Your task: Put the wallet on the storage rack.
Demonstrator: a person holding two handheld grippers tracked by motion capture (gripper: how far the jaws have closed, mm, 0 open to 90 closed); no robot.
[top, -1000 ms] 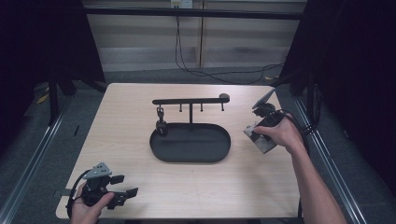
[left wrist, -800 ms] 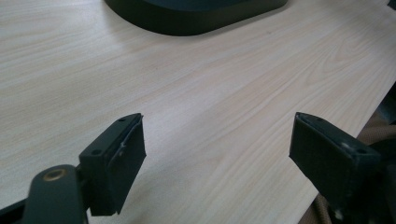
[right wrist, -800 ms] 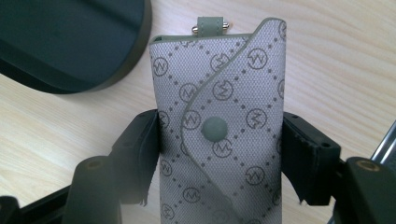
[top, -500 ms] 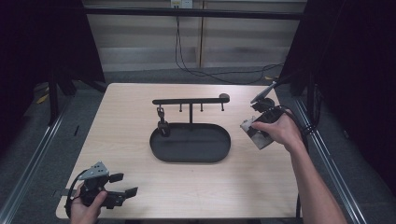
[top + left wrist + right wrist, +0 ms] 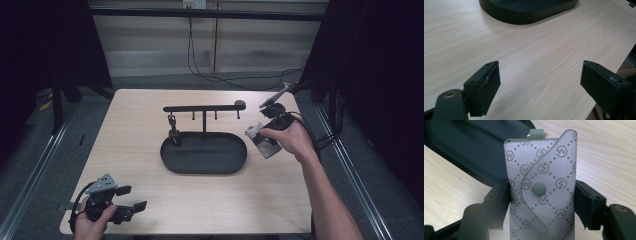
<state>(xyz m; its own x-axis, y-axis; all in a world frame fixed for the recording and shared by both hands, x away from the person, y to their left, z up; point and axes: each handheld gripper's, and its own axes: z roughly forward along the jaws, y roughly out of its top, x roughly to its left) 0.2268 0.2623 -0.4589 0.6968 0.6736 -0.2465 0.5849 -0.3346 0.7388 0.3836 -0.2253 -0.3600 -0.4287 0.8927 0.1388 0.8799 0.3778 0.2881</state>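
Jaws of the right gripper clamp the grey key pouch at frame centre; left gripper gapes wide. Keep that loop level nearing the rack.

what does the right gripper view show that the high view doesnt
The right gripper view alone shows the detail of the grey key pouch: a printed logo pattern, a round snap button on its flap and a small loop at its top, with a jaw pressed against each side.

The high view alone shows the whole layout: the left gripper open at the table's near left corner, and the hook rack standing over the tray.

Both show the pouch held in the right gripper, the black tray and the wooden table.
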